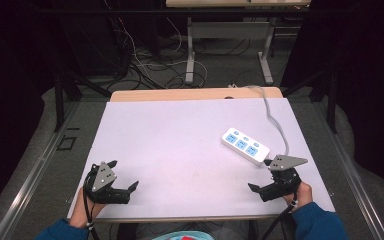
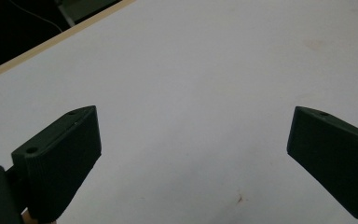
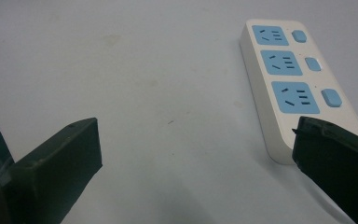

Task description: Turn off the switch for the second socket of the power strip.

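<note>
A white power strip [image 1: 245,146] with three blue sockets and blue switches lies on the right half of the white table top [image 1: 180,145]; its grey cable [image 1: 275,117] runs to the far edge. My right gripper [image 1: 262,176] rests near the front right corner, just short of the strip's near end, open with nothing between its jaws. In the right gripper view the power strip [image 3: 289,79] lies ahead to the right, its near end beside the right jaw. My left gripper [image 1: 124,176] sits at the front left, open and empty over bare table [image 2: 191,93].
The table's far wooden edge [image 1: 195,94] shows beyond the white sheet. Behind it the floor holds tangled cables [image 1: 145,65] and the metal legs of another table [image 1: 230,50]. Metal rails [image 1: 40,165] run along both sides.
</note>
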The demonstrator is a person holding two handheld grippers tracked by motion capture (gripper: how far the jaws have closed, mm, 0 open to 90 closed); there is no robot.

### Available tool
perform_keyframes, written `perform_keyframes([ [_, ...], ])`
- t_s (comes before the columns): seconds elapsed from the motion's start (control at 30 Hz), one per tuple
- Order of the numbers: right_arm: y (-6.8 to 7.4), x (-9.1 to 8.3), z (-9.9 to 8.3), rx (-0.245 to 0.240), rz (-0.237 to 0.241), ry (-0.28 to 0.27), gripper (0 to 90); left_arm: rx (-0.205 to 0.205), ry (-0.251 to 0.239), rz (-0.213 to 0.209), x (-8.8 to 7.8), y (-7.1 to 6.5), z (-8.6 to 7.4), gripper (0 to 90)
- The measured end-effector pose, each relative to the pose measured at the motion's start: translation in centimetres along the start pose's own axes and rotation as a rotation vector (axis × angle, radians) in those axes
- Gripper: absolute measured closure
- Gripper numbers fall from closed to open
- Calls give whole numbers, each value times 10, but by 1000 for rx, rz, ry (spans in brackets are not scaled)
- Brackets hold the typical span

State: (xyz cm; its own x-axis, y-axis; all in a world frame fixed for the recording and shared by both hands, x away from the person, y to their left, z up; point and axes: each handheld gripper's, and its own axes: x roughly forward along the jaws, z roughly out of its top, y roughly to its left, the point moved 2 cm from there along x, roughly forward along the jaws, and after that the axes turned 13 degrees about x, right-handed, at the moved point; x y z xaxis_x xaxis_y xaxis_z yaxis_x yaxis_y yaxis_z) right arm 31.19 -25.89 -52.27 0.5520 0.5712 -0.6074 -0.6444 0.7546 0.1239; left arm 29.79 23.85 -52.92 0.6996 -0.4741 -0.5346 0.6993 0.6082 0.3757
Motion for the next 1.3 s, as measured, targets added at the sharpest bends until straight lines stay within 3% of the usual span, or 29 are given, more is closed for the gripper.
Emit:
perform_keyframes([
  [0.57,0,2,1,-4,-19,11,16,8,2,6,0,-1,-1,33],
  [0.73,0,1,3,14,-30,8,19,8,0,8,0,0,-1,33],
  [1.1,-3,2,14,23,-55,-26,22,12,0,9,1,0,0,32],
  [1.3,-4,5,21,19,-55,-16,24,8,9,2,2,0,0,32],
])
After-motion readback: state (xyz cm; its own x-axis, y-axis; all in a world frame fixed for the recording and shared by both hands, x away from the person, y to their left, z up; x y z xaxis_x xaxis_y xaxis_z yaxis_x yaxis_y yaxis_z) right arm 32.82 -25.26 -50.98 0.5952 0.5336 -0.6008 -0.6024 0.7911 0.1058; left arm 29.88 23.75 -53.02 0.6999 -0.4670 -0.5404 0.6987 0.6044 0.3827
